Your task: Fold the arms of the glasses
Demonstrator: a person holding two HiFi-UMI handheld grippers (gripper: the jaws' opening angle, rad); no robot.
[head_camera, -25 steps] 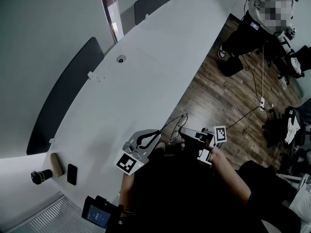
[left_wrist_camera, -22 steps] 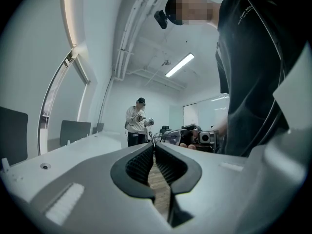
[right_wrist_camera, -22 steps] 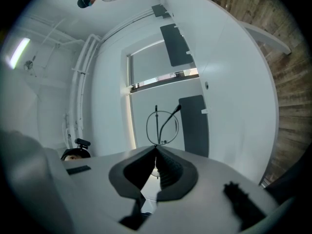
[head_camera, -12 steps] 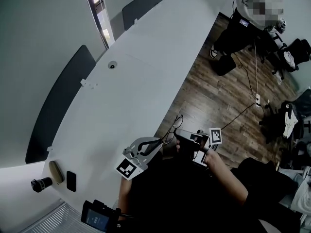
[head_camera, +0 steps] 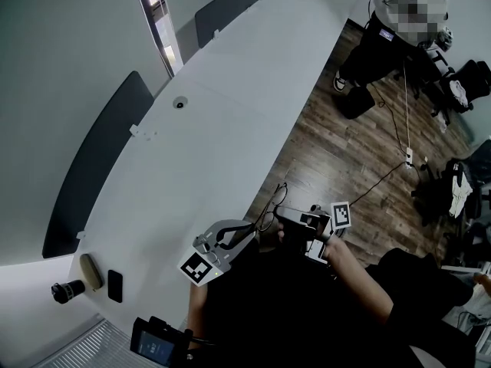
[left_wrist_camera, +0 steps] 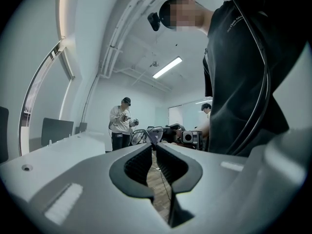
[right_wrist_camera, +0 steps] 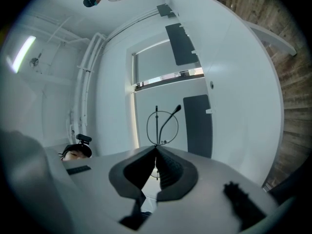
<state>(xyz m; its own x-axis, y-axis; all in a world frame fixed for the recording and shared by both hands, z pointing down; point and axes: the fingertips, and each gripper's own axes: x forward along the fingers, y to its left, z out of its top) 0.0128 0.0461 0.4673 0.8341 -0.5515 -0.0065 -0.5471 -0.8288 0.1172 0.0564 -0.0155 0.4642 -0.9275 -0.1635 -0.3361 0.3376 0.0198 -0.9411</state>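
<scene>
Thin black wire glasses (head_camera: 273,205) hang in the air off the table's near edge, in front of the person's chest. My right gripper (head_camera: 283,215) is shut on them; in the right gripper view a round lens rim (right_wrist_camera: 162,126) stands just above its tips (right_wrist_camera: 156,148), one arm slanting up to the right. My left gripper (head_camera: 252,233) points level at the glasses from the left. Its jaws are opening: a narrow gap shows between the tips (left_wrist_camera: 155,144) with nothing pressed in it. The glasses (left_wrist_camera: 146,135) sit just beyond them.
A long white table (head_camera: 230,113) runs away from me, with dark chairs (head_camera: 96,159) along its left side. At its near left end lie a phone (head_camera: 115,285), a tan case (head_camera: 90,271) and a black lens (head_camera: 66,290). A person (head_camera: 399,29) stands on the wood floor (head_camera: 345,136).
My left gripper has slipped a little back and left from the glasses, and its jaws have parted slightly. The right gripper keeps its hold in the same place.
</scene>
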